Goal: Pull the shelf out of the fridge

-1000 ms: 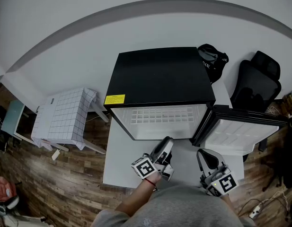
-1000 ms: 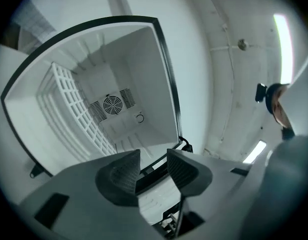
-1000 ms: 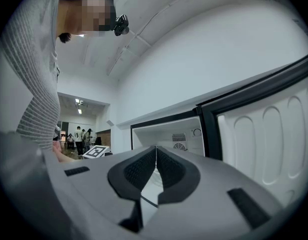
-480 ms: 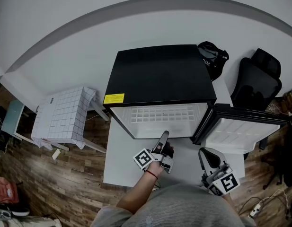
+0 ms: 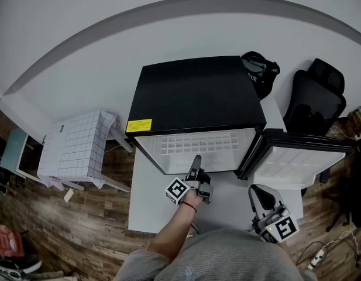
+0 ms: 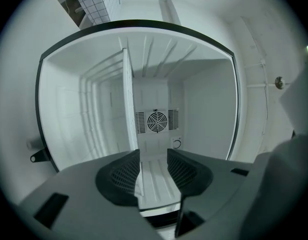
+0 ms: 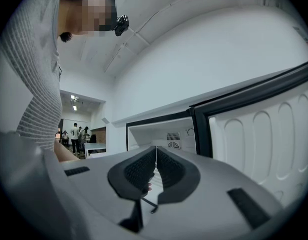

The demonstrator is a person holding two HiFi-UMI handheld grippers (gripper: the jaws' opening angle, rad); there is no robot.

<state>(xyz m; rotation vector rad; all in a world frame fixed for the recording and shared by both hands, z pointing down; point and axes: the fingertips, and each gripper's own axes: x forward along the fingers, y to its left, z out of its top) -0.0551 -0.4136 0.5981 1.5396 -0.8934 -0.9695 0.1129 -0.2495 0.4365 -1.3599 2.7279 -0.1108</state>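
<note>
The black mini fridge (image 5: 198, 92) stands open on a white platform. Its white slatted shelf (image 5: 198, 142) sits inside the cavity. My left gripper (image 5: 196, 160) reaches to the fridge mouth, tips at the shelf's front edge. In the left gripper view the picture is turned, so the shelf (image 6: 127, 109) shows as a thin upright plate. Its near edge runs into the gap of the left gripper (image 6: 153, 171), close to one pad. Those jaws stand apart. My right gripper (image 5: 259, 195) hangs back low at the right. In its own view the right gripper (image 7: 155, 160) is shut, empty.
The fridge door (image 5: 297, 163) swings open to the right, close to my right gripper. A black bag (image 5: 261, 69) and a black office chair (image 5: 317, 98) stand behind it. A grid-patterned cloth covers a small table (image 5: 81, 142) at the left. Wooden floor surrounds the white platform (image 5: 151, 209).
My left gripper has moved forward from the platform's front up to the fridge mouth, its jaws now around the shelf's edge. The right gripper has barely shifted.
</note>
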